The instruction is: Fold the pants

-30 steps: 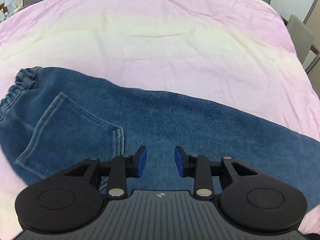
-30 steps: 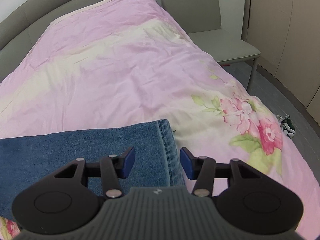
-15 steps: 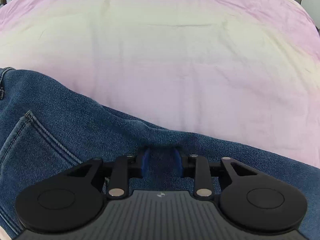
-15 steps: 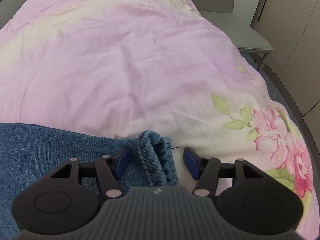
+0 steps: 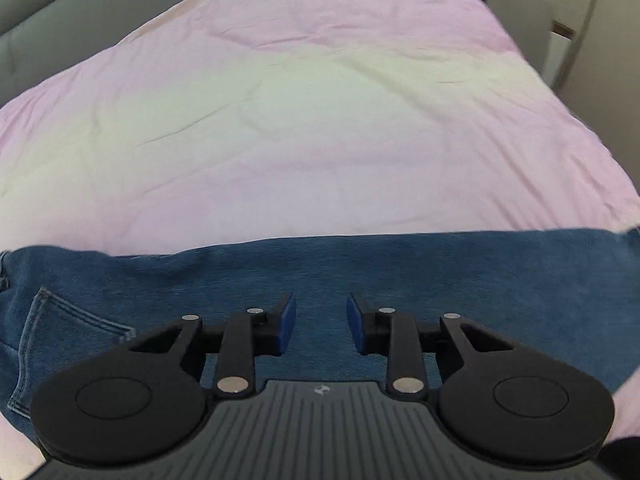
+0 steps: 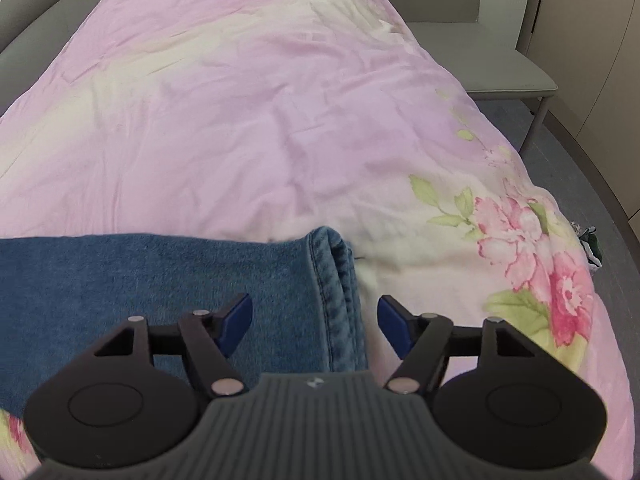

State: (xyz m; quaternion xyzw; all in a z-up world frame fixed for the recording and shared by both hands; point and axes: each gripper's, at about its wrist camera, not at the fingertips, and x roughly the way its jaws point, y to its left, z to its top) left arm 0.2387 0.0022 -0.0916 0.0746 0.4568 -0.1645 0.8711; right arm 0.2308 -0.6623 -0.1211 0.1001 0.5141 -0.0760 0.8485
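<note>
On the pink bedspread (image 5: 304,128): blue denim pants (image 5: 400,276), laid flat, long axis crosswise to both cameras, back pocket (image 5: 68,332) at the left end, leg hem (image 6: 332,280) at the right. Left gripper (image 5: 321,323) above mid-leg, jaws apart, holding nothing. Right gripper (image 6: 315,319) wide open, straddling the hem, ungripped. Grey chair (image 6: 500,68) beyond the bedspread.

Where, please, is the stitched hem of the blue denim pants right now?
In the right wrist view, the stitched hem lies on the pink floral duvet, between the right gripper's open jaws.
</note>
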